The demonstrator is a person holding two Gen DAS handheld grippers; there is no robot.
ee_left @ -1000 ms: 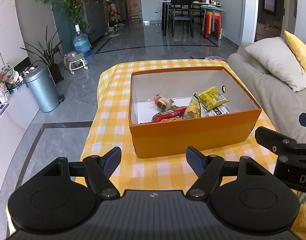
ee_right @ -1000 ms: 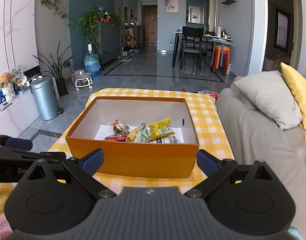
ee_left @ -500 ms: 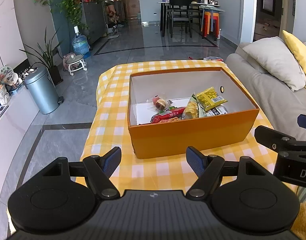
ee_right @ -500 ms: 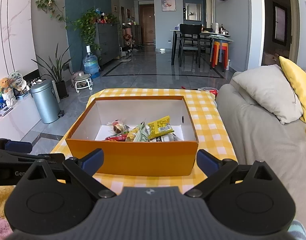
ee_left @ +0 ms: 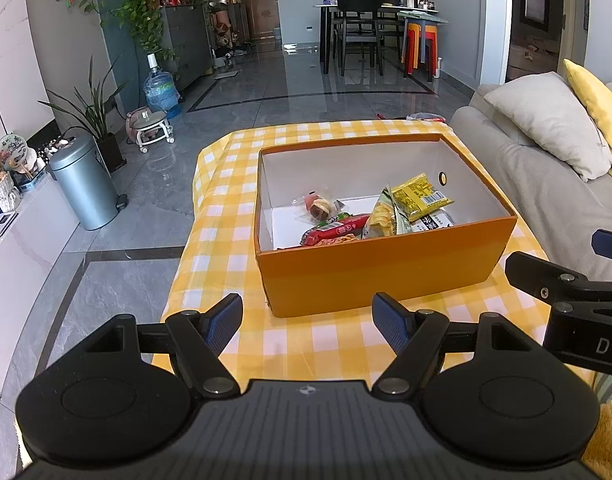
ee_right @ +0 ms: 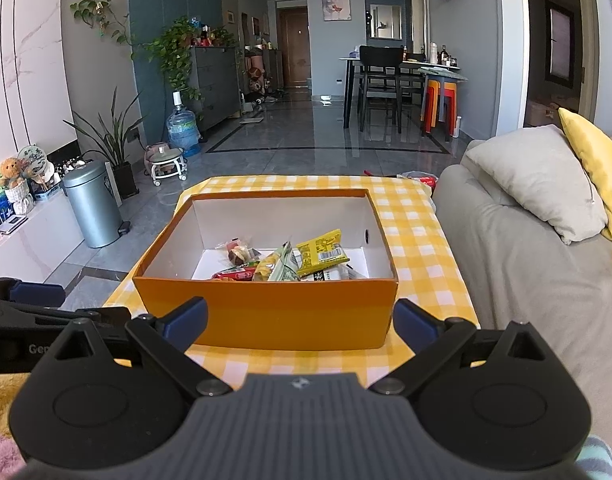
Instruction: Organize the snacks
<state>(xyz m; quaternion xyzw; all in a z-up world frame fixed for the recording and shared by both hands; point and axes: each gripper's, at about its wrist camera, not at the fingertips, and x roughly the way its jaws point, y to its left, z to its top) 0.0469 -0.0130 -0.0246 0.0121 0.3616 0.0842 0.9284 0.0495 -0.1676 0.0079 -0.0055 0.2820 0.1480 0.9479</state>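
An orange box (ee_left: 369,272) (ee_right: 274,312) with white inner walls stands on a yellow checked tablecloth (ee_left: 306,344) (ee_right: 417,248). Inside lie several snacks: a yellow packet (ee_left: 419,196) (ee_right: 321,252), a red stick packet (ee_left: 333,230) (ee_right: 234,275), a greenish bag (ee_left: 383,216) (ee_right: 280,268) and a clear-wrapped sweet (ee_left: 319,206) (ee_right: 238,252). My left gripper (ee_left: 307,322) is open and empty, held short of the box's near wall. My right gripper (ee_right: 300,320) is open and empty too, just before that wall. The right gripper's arm shows at the left view's right edge.
A grey sofa (ee_right: 545,280) with a grey cushion (ee_right: 537,184) and a yellow one (ee_right: 593,164) runs along the right of the table. A grey bin (ee_left: 84,184) and plants stand on the floor at left. Dining table and chairs (ee_right: 389,84) stand far back.
Both grippers have drawn back a little and risen slightly; the box looks a bit smaller and farther. Jaws stay open. Snacks have not moved.
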